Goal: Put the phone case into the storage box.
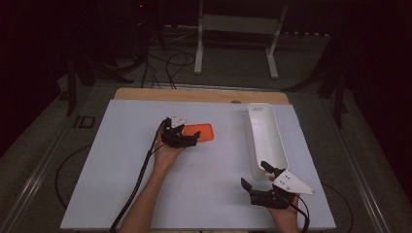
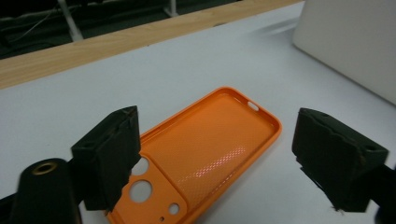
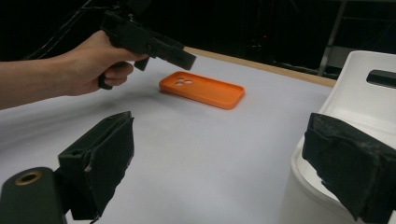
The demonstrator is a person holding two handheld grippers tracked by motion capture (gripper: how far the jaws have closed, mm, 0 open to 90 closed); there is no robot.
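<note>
Straddling the orange phone case (image 2: 205, 154) at lower centre of its own view, the left gripper (image 2: 215, 158) has spread jaws, pads off the rim; closing askew could skate the thin case across the white surface (image 1: 121, 160). Right gripper (image 1: 257, 175), spread, idles beside the white tray (image 1: 252, 141), whose interior is partly hidden.

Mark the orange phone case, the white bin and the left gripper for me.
orange phone case (image 2: 219, 140): left gripper view, inner back.
white bin (image 1: 265, 138): high view, inside floor.
left gripper (image 1: 192, 138): high view, between jaws.

left gripper (image 1: 187, 138): jaws apart (arm extended) | right gripper (image 1: 256, 175): jaws wide
</note>
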